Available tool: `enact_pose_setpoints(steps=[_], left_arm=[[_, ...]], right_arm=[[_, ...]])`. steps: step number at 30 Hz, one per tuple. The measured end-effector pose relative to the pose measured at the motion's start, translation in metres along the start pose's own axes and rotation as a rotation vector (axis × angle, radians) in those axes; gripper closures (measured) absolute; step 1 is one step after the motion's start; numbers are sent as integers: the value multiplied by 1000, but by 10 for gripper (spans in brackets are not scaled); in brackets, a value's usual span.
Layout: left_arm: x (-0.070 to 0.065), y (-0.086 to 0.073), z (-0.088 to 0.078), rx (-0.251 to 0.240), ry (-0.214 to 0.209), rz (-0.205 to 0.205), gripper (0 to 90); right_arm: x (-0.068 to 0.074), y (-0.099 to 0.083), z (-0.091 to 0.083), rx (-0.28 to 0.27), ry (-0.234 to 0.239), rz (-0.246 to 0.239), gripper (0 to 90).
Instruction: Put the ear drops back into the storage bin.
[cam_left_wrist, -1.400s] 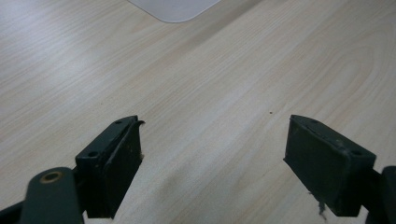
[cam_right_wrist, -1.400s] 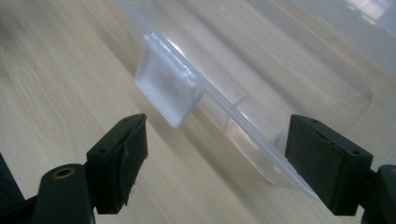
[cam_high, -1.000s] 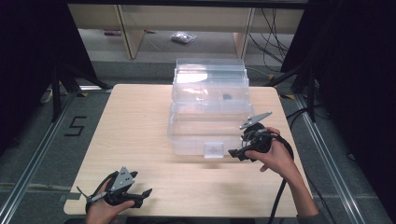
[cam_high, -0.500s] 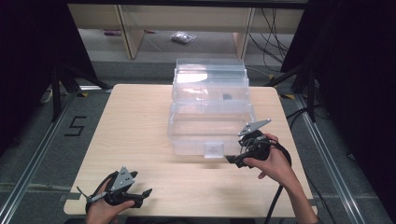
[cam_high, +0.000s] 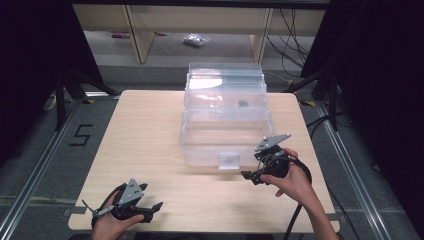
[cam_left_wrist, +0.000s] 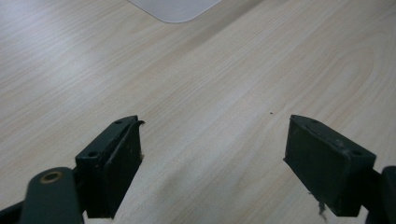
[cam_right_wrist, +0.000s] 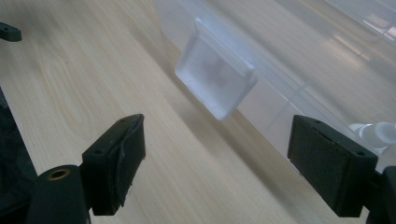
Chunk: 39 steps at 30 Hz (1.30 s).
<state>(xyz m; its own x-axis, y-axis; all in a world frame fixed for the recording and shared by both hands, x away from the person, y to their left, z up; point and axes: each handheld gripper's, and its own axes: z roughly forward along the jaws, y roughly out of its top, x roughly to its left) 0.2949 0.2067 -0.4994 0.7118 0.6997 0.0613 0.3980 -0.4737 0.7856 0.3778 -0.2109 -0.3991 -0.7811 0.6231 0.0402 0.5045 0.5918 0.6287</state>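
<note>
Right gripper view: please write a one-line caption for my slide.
Open right gripper aimed at the frosted plastic latch of a clear plastic box.

A lab recording bay: black curtains (cam_high: 30, 75), floor rails (cam_high: 35, 165), taped numeral (cam_high: 80, 135), loose cables (cam_high: 295, 25).

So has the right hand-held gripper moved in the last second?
Yes. The right hand-held gripper has drawn back toward the person and slightly left, away from the clear plastic box; it now sits just right of the front latch, jaws open.
</note>
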Motion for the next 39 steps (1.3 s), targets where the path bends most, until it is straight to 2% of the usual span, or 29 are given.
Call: enact_pose_setpoints(steps=[1,2,3,4,12,13,16,17,18,20,21,22,23,24,25,26,28,33,34,35,38,39], left_arm=[[0,0,0,0,0,0,180],[1,0,0,-1,6,19,180],[1,0,0,-1,6,19,180],[1,0,0,-1,6,16,180],[1,0,-1,6,6,10,180],[1,0,-1,6,6,10,180],[0,0,-1,8,7,6,180],[0,0,-1,8,7,5,180],[1,0,0,-2,6,13,180],[1,0,-1,8,8,8,180],[0,0,-1,8,7,7,180],[0,0,-1,8,7,7,180],[0,0,-1,8,7,7,180],[0,0,-1,8,7,8,180],[1,1,-1,8,5,11,180],[1,1,-1,7,3,15,180],[1,1,-1,8,7,11,180],[0,1,-1,10,8,11,180],[1,1,-1,9,8,11,180],[1,1,-1,9,5,16,180],[1,1,-1,9,7,13,180],[0,0,-1,9,8,9,180]], right_arm=[[0,0,0,0,0,0,201],[1,-2,1,1,4,-9,201],[1,-3,2,1,0,-16,201],[3,-4,2,-2,1,1,201],[5,-10,3,-13,-4,-17,201],[6,-11,5,-30,-13,-16,201],[6,-13,5,-13,-5,-7,201],[6,-14,7,-32,-16,-18,201],[7,-16,6,-16,-12,-13,201],[7,-17,7,-28,-18,-12,201],[8,-18,6,-13,-7,3,201],[8,-21,8,-29,-16,6,201],[6,-21,8,-27,-15,-20,201],[8,-22,8,-21,-9,5,201],[8,-24,9,-40,-25,-3,200],[7,-25,8,-24,-9,-4,200],[8,-27,9,-29,-13,3,200],[7,-38,12,-68,-8,1,198],[8,-39,11,-57,-8,31,198],[7,-40,12,-71,-14,9,197],[10,-43,12,-59,-17,43,197],[8,-44,12,-58,-11,19,197]])
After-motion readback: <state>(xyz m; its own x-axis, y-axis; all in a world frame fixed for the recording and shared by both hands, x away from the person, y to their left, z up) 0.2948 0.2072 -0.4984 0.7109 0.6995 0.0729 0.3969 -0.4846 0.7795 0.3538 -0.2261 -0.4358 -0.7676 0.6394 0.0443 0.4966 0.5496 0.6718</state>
